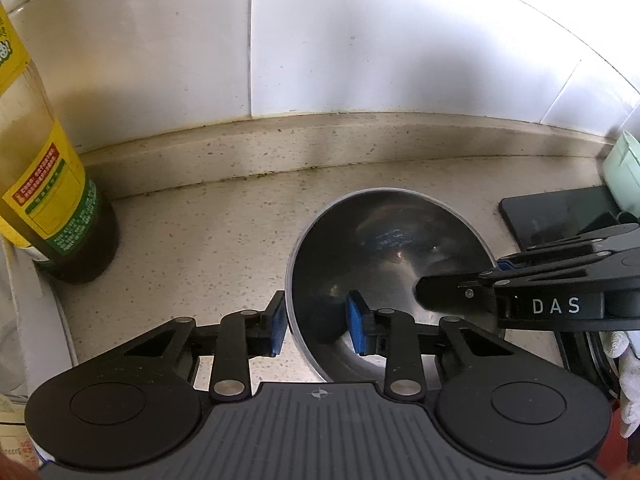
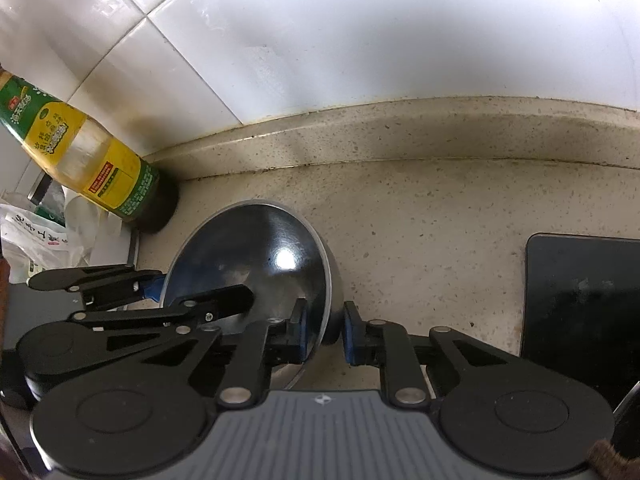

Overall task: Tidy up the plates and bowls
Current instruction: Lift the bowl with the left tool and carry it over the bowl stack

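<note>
While straddling the steel bowl point(image 1: 384, 264) rim | left gripper point(image 1: 320, 322), right gripper point(image 2: 324, 332) level | jaws parted, ungripped

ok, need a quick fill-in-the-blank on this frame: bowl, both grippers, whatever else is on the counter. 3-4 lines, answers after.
1. Both grippers straddle the rim of the round stainless-steel ____.
2. The left gripper and right gripper each have one finger inside the steel bowl and one ____ it.
3. The yellow-labelled oil bottle stands on the speckled ____, against the white tiled wall.
4. The gripper finger pads are ____ in colour.

Answers: bowl; outside; countertop; blue
</note>
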A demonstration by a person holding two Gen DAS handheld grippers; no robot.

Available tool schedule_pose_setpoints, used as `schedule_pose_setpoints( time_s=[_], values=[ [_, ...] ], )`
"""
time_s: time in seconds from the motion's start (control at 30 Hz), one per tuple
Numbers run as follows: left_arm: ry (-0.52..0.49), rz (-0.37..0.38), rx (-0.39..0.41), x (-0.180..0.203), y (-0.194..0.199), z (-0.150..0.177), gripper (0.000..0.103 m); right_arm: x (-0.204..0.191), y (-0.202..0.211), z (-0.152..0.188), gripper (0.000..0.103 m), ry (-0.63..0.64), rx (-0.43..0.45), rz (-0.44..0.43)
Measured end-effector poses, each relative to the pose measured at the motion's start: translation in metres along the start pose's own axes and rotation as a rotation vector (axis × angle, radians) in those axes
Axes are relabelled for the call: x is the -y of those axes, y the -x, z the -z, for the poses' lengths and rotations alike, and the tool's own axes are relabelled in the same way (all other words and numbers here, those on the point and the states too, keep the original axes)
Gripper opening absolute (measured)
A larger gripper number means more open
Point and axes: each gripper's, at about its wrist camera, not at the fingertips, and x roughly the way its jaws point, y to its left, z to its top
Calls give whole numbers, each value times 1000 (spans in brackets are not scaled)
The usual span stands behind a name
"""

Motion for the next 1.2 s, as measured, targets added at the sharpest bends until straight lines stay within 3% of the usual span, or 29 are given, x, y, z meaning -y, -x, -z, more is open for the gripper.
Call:
schedule_pose_setpoints(
  time_s=[0.17,0.4,1.2],
  values=[
    [1,18,1,-1,1,2,38,0,0,0,16,-2,1,-2],
    [12,21,-6,3,-3,1,47,1,0,0,16,-13,0,-5],
    [5,34,26,5,20,2,42,-3,22,-3,13,-4,59,2]
  ],
)
